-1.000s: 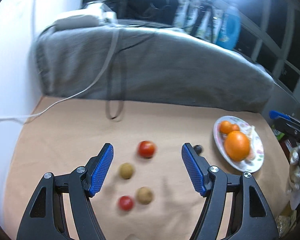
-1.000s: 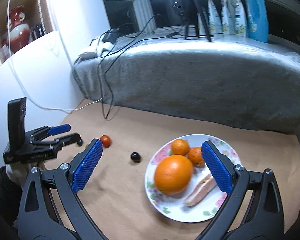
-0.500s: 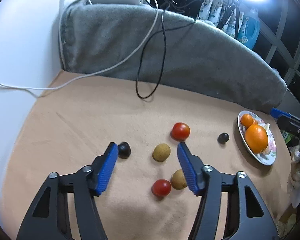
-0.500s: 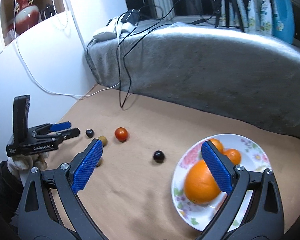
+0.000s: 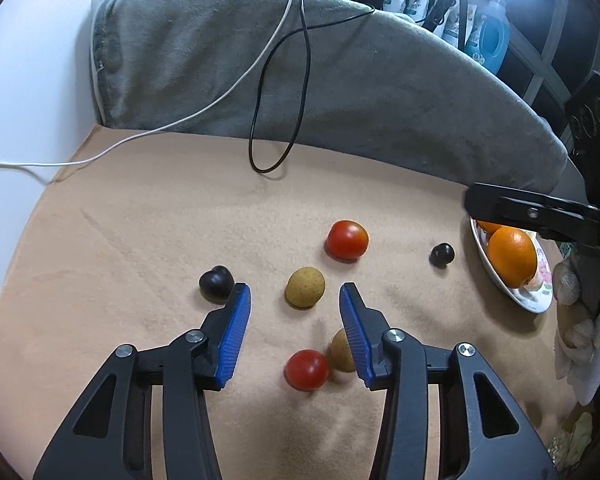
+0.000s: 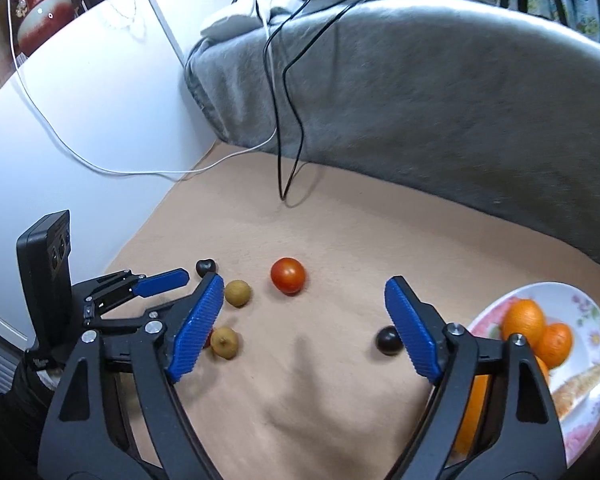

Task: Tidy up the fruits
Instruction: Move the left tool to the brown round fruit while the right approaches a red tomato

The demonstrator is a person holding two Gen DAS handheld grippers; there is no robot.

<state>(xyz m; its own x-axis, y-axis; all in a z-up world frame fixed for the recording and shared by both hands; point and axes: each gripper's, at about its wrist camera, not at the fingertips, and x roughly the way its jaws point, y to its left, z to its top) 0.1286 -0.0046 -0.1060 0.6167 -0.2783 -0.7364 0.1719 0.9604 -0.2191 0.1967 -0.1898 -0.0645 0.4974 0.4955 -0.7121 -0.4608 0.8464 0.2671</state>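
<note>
Loose fruits lie on the tan table. In the left wrist view a brown round fruit (image 5: 305, 286) sits just ahead of my open left gripper (image 5: 294, 295). A large tomato (image 5: 347, 239), a dark plum (image 5: 216, 282), a second dark plum (image 5: 441, 255), a small tomato (image 5: 306, 369) and another brown fruit (image 5: 342, 351) lie around it. The flowered plate (image 5: 532, 300) with an orange (image 5: 512, 256) is at the right. My right gripper (image 6: 303, 292) is open and empty, with the tomato (image 6: 287, 275) ahead and a plum (image 6: 388, 341) by its right finger. The plate's rim (image 6: 580, 292) shows at the right.
A grey blanket-covered ledge (image 5: 340, 76) runs along the back, with a black cable (image 5: 280, 120) and a white cable (image 5: 140, 136) hanging onto the table. A white wall (image 6: 80, 140) bounds the left side. The left gripper also shows in the right wrist view (image 6: 156, 284).
My left gripper has moved forward and down toward the brown fruit, and its jaws have narrowed slightly. My right gripper has swung left, away from the plate toward the loose fruits.
</note>
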